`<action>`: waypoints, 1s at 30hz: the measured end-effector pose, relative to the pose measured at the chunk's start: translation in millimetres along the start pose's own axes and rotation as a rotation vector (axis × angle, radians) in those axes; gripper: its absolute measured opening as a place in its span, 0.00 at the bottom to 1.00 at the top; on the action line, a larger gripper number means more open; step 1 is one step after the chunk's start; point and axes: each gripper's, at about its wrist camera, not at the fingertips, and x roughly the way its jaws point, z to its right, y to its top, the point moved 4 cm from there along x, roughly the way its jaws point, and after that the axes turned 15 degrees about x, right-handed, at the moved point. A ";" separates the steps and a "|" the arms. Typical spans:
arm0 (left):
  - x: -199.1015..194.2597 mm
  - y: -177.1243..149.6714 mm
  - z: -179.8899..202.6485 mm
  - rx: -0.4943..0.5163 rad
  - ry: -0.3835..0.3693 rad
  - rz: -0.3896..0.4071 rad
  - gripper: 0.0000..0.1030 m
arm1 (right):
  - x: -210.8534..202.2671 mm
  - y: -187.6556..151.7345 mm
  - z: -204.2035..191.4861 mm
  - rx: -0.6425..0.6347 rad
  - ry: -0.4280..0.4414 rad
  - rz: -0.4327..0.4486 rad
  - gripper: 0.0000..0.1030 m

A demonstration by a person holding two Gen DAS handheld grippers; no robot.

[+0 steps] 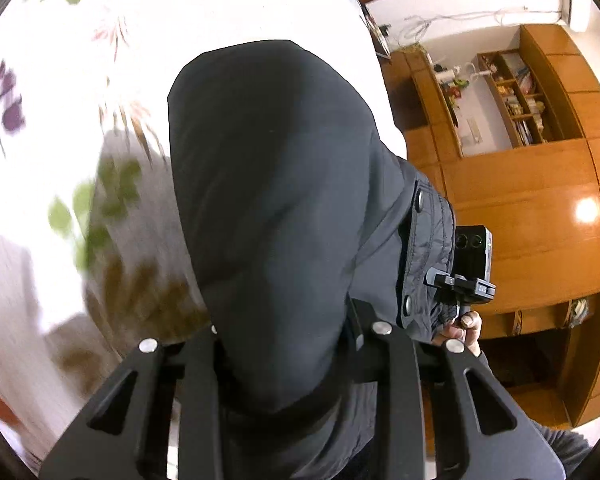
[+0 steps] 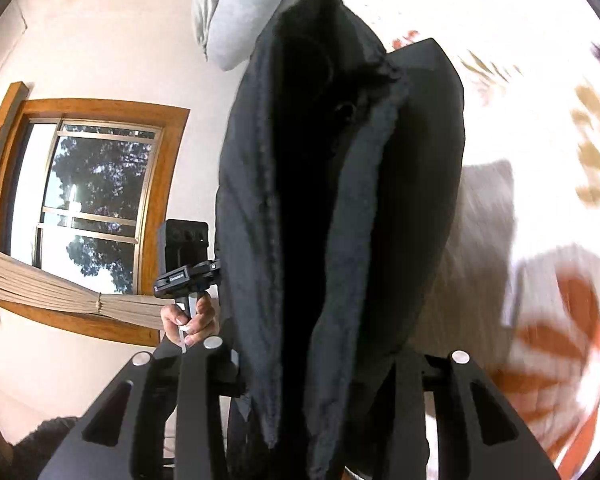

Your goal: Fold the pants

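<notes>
Left wrist view: left hand-held gripper [image 1: 284, 360] pinching dark pants [image 1: 268, 184], lifted above a floral bedsheet [image 1: 60, 80]. Right hand-held gripper [image 1: 466, 280] off to the right by the snap-buttoned edge, wooden cabinet [image 1: 540, 208] behind.

Right wrist view: right hand-held gripper [image 2: 320, 376] clamped on the pants [image 2: 340, 200], folds hanging between its fingers. Left hand-held gripper [image 2: 188, 268] beside the cloth, before a window [image 2: 96, 196]; grey pillow [image 2: 236, 12] above.
</notes>
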 end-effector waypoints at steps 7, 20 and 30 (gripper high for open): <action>-8.2 73.3 -70.2 -0.055 0.033 0.024 0.28 | 42.6 96.5 -13.3 0.000 -0.042 -0.015 0.36; 13.9 74.5 -152.2 -0.140 -0.014 0.001 0.39 | 98.0 117.9 36.0 0.104 -0.033 -0.078 0.40; -45.0 66.4 -137.7 -0.092 0.200 0.168 0.78 | 41.7 101.1 38.6 0.095 -0.023 0.050 0.69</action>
